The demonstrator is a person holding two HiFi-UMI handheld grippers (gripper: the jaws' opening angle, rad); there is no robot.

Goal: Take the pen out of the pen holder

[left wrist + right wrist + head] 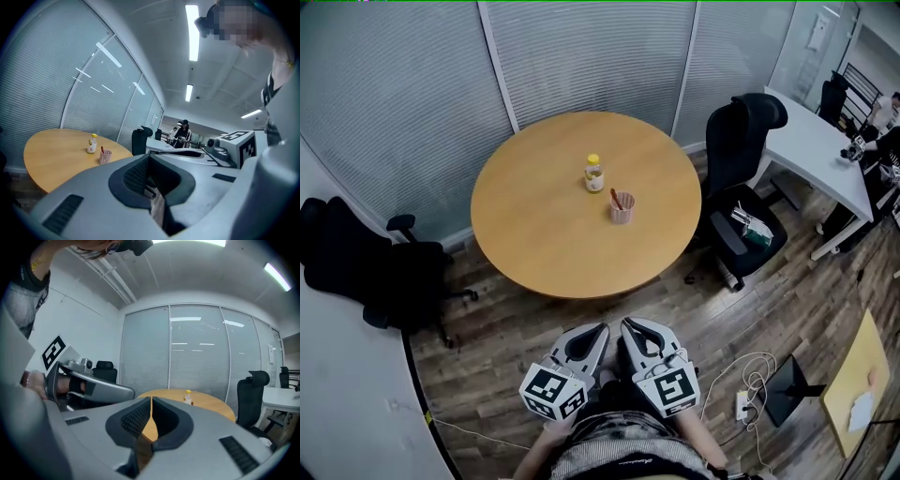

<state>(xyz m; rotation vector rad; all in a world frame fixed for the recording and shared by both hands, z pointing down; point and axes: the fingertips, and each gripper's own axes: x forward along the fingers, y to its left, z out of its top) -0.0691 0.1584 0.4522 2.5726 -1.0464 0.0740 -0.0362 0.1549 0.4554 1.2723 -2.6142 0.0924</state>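
The left claw (598,329) and right claw (630,324) sit clenched and empty, side by side. Well ahead of them, the red pen (616,198) stands in the pink ribbed pen holder (622,210) near a yellow-capped bottle (594,174). A careless reach would likely tip the light holder or the bottle.

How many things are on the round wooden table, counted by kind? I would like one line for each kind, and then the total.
bottle: 1
pen holder: 1
pen, standing in the holder: 1
Total: 3
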